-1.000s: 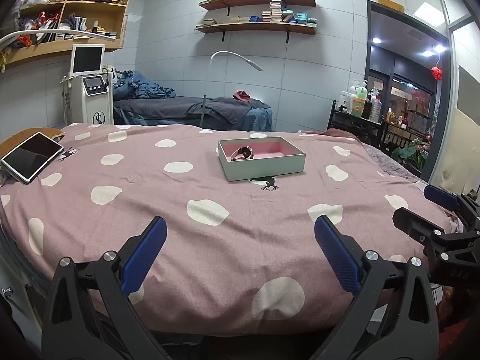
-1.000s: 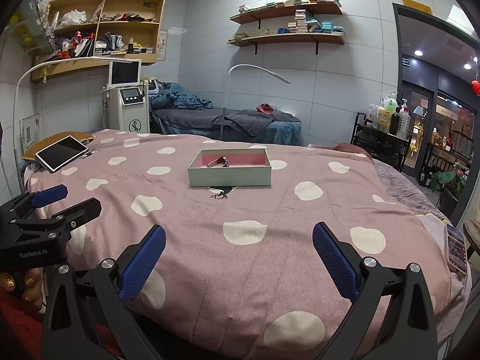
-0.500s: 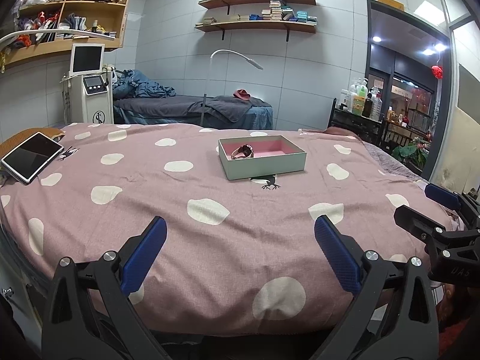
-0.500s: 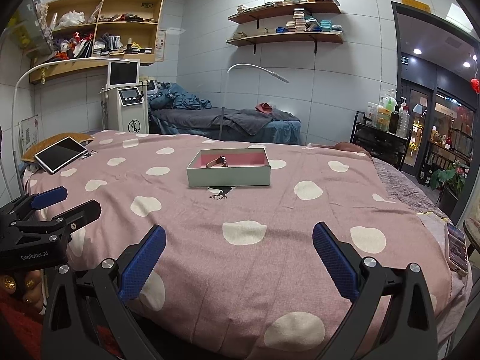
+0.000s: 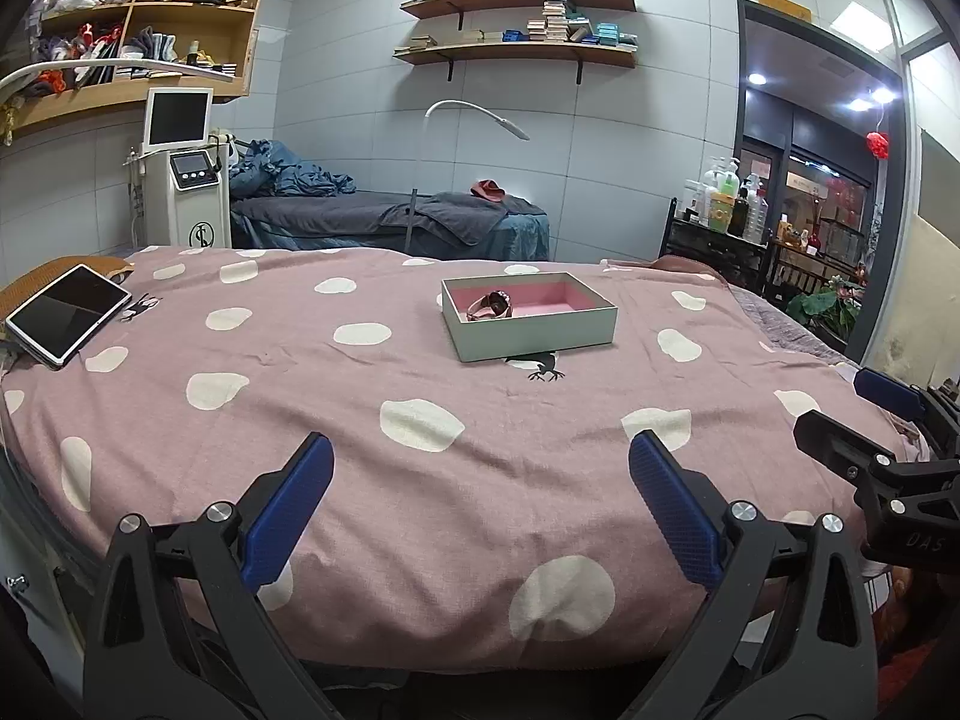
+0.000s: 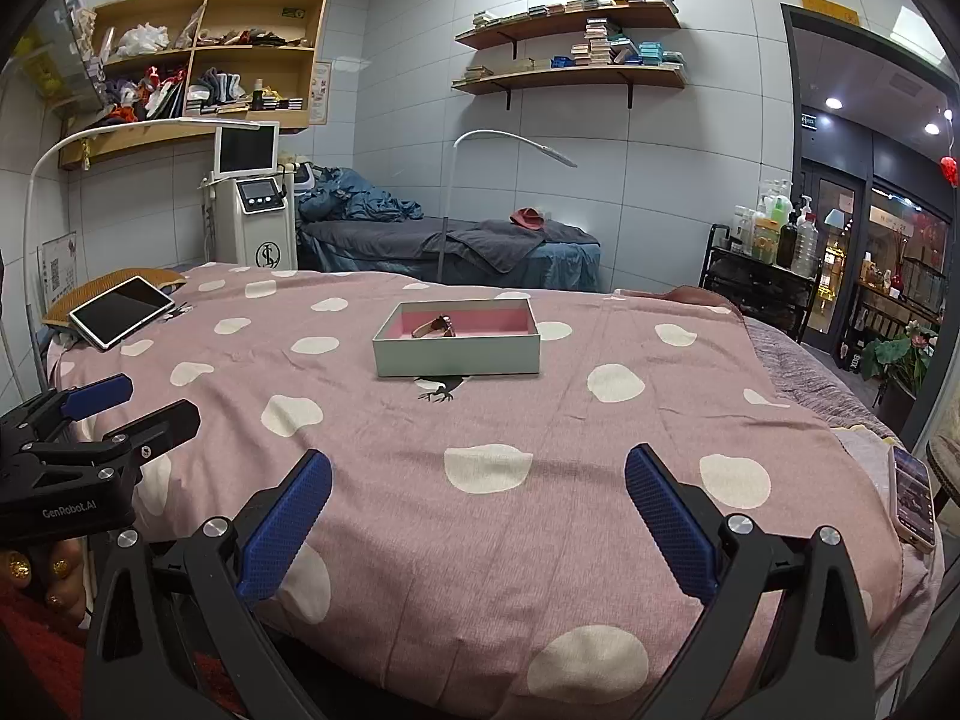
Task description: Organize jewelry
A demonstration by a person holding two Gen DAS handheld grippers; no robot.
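Observation:
A pale green box with a pink lining (image 5: 534, 333) (image 6: 456, 354) sits in the middle of the pink polka-dot bed cover (image 5: 300, 396). A rose-coloured watch (image 5: 491, 306) (image 6: 437, 327) lies in its left part. My left gripper (image 5: 480, 504) is open and empty, low over the near edge of the bed; it also shows at the left of the right wrist view (image 6: 120, 402). My right gripper (image 6: 477, 510) is open and empty, also near the front edge; it shows at the right of the left wrist view (image 5: 864, 408).
A tablet (image 5: 66, 312) (image 6: 120, 312) lies at the far left of the bed. A phone (image 6: 913, 495) lies at the bed's right edge. A massage bed, a floor lamp (image 5: 474, 120) and a white machine (image 5: 186, 192) stand behind.

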